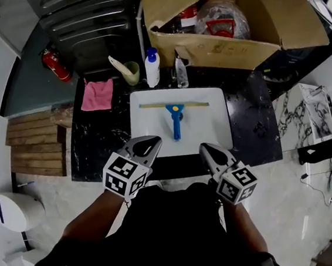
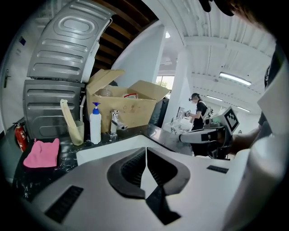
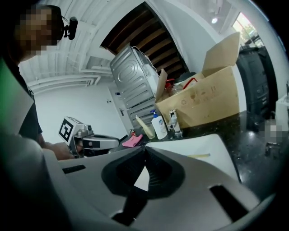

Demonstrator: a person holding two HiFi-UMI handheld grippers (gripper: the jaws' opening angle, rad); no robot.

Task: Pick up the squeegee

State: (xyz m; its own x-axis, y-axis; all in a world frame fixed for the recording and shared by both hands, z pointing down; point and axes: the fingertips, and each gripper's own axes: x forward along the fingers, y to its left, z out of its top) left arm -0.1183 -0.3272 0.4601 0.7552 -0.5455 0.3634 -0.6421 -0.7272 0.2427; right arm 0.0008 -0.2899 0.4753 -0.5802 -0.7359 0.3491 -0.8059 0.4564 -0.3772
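The squeegee point(image 1: 175, 114) has a blue handle and a pale yellow blade; it lies flat in the white sink basin point(image 1: 216, 105), blade towards the tap. In the right gripper view only a strip of its blade point(image 3: 198, 155) shows above the jaws. My left gripper point(image 1: 152, 141) hovers at the basin's near left edge, jaws shut and holding nothing. My right gripper point(image 1: 206, 146) hangs at the near right edge, also shut and empty. Both stop short of the squeegee's handle end. In the gripper views the left gripper point(image 2: 146, 150) and the right gripper point(image 3: 145, 150) show their tips meeting.
Behind the basin stand a tap point(image 1: 181, 72), a white soap bottle point(image 1: 152, 68) and a green cup with a brush point(image 1: 130, 71). A pink cloth point(image 1: 97, 94) lies on the black counter at left. An open cardboard box point(image 1: 224, 23) sits behind. A red fire extinguisher point(image 1: 56, 65) stands far left.
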